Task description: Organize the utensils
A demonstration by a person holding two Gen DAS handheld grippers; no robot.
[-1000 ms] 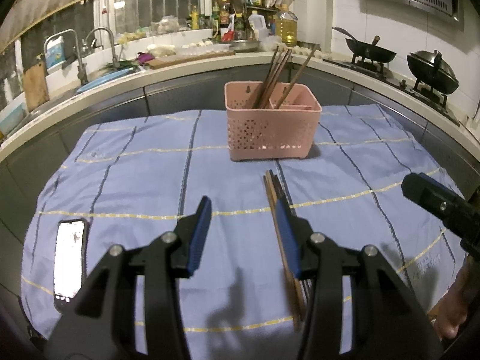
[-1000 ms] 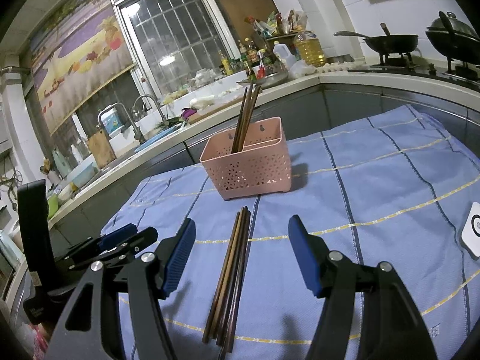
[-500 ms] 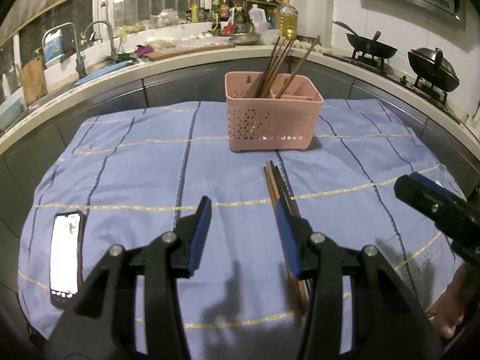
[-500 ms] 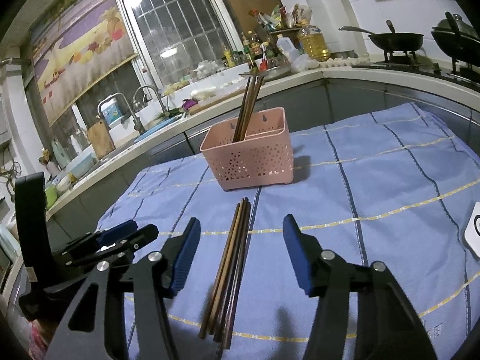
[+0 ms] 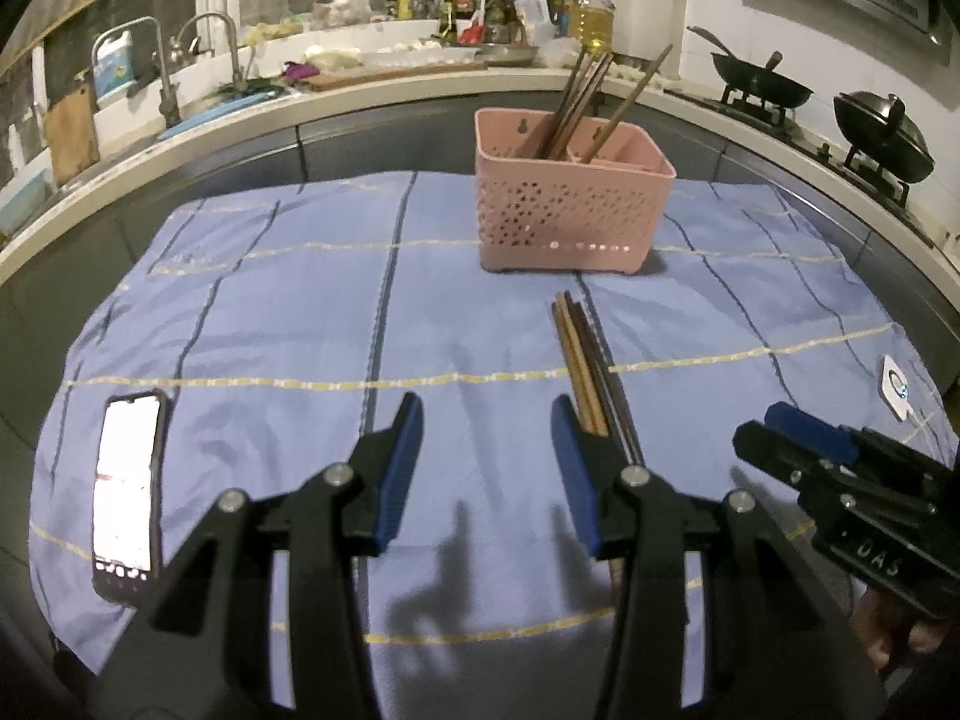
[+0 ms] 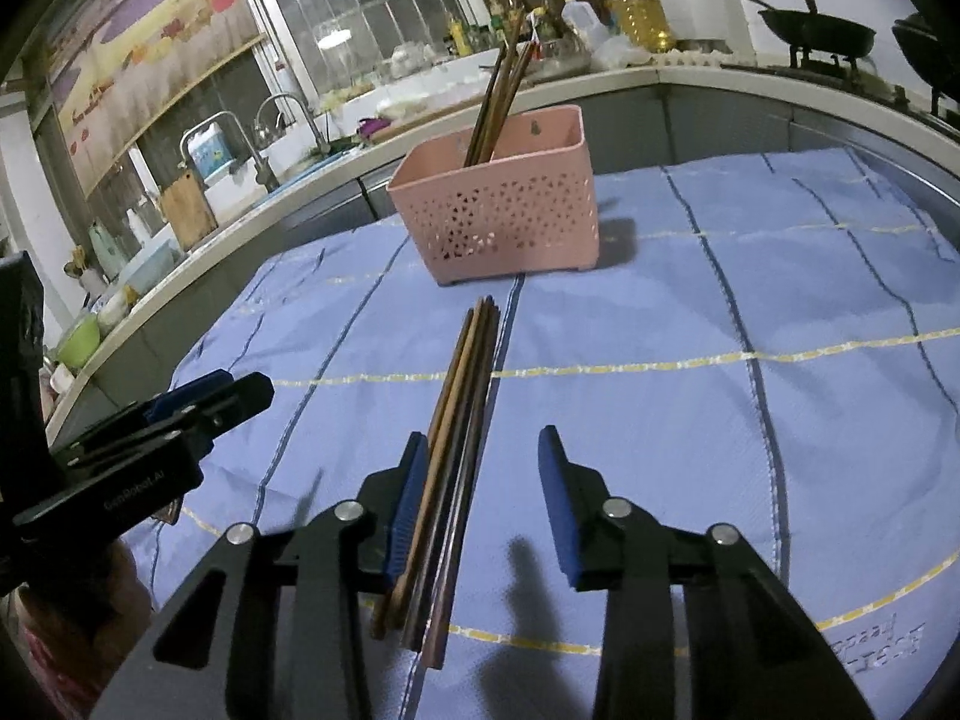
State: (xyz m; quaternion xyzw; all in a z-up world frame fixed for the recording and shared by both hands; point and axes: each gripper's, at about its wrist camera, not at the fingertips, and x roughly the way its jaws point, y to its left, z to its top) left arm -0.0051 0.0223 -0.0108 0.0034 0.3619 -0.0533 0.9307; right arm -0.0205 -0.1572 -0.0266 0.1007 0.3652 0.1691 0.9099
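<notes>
Kitchen counters curve round the far side, with a sink point(image 5: 198, 54) at far left, bottles point(image 5: 480, 6) by the window and two woks point(image 5: 762, 84) on the stove at far right. Nearer, the bench carries a blue cloth point(image 5: 270, 312) crossed by dark and yellow lines.

At the far middle of the cloth stands a pink basket point(image 5: 570, 210) with perforated walls; several chopsticks point(image 5: 576, 102) lean upright inside it. Just near of the basket, a loose bundle point(image 6: 462, 414) of chopsticks lies flat on the cloth, running from near to far, its far tips close to the basket's base but apart from it.

The right gripper point(image 6: 480, 504) is low over the near end of that bundle. Its jaws are closing with the bundle between them: the left pad point(image 6: 408, 498) is against or just beside the outermost stick, while the right pad stands clear.

The left gripper point(image 5: 486, 468) hovers over bare cloth to the left of the bundle, jaws partly apart and holding nothing; its right finger overlaps the bundle's near part in its own view.

A phone point(image 5: 129, 486) with a lit screen lies at the near left, and a small white tag point(image 5: 897, 387) at the right edge of the cloth.
</notes>
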